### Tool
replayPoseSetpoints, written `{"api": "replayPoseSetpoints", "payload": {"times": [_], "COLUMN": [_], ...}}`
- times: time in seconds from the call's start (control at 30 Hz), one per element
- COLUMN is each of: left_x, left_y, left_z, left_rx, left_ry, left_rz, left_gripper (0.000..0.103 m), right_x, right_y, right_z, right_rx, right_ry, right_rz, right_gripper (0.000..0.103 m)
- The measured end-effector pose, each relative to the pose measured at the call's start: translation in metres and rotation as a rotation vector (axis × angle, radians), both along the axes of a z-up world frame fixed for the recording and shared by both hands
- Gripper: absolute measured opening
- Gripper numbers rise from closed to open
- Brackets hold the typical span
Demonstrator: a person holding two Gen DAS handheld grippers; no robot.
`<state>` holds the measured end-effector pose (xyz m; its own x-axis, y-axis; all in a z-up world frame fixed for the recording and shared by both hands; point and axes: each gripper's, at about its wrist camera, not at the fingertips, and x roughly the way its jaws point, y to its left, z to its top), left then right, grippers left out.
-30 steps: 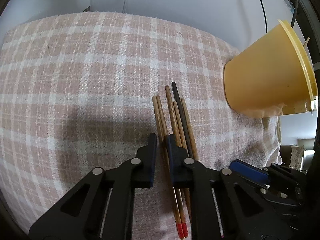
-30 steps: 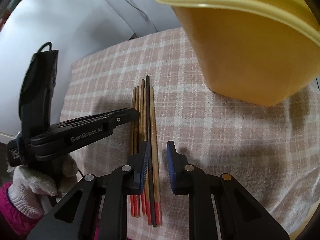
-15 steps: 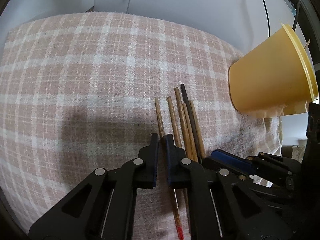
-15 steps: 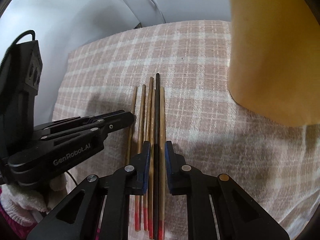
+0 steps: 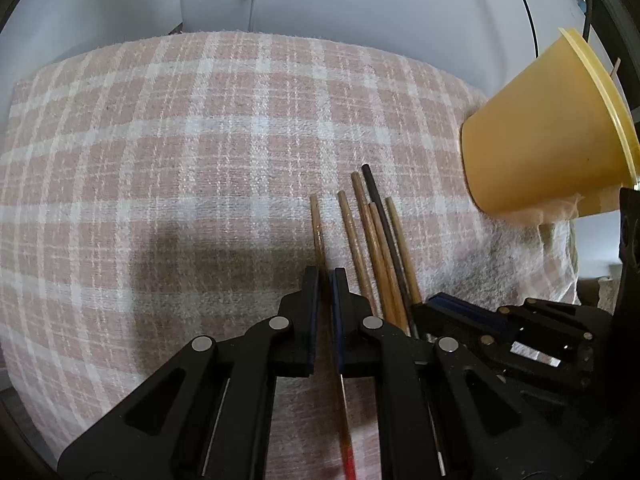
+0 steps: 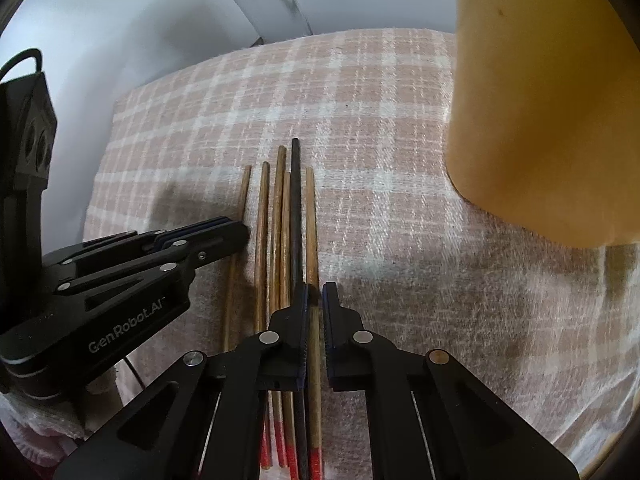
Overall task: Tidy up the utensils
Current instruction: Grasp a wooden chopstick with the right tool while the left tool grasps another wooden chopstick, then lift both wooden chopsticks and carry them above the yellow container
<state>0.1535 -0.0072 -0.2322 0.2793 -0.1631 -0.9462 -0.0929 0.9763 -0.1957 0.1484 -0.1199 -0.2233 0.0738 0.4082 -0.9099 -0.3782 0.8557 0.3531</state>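
Observation:
Several wooden chopsticks with red ends and one black chopstick lie side by side on a pink plaid cloth. My left gripper is shut on the leftmost wooden chopstick, which sits apart from the bunch. My right gripper is shut on the rightmost wooden chopstick, next to the black one. A yellow plastic cup stands at the right; it also shows in the right wrist view.
The cloth covers the table up to a white wall with hanging cables. The left gripper's body lies close beside the chopsticks in the right wrist view. The cloth's right edge drops off near the cup.
The left gripper has pulled the leftmost chopstick away from the bunch. The right gripper has moved onto the rightmost chopstick and closed on it.

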Motion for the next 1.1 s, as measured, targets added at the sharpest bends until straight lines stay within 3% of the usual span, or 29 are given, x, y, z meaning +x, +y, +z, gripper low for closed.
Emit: {"api": "replayPoseSetpoints", "payload": {"times": [0.43, 0.67, 1.1], "left_x": [0.005, -0.009, -0.051], "left_y": [0.029, 0.06, 0.071], "left_z": [0.007, 0.029, 0.106], "left_rx": [-0.026, -0.087, -0.105], "left_ry": [0.021, -0.019, -0.151], "left_rz": [0.007, 0.079, 0.053], "left_gripper": [0.006, 0.003, 0.003], "right_x": [0.0, -0.004, -0.012], "right_y": [0.025, 0.017, -0.019], "right_z": [0.003, 0.022, 0.078], "right_rx": [-0.104, -0.02, 0.127], "right_ry": [-0.06, -0.06, -0.119], "right_rz": [0.041, 0.008, -0.03], "right_gripper": [0.005, 0.005, 0.005]}}
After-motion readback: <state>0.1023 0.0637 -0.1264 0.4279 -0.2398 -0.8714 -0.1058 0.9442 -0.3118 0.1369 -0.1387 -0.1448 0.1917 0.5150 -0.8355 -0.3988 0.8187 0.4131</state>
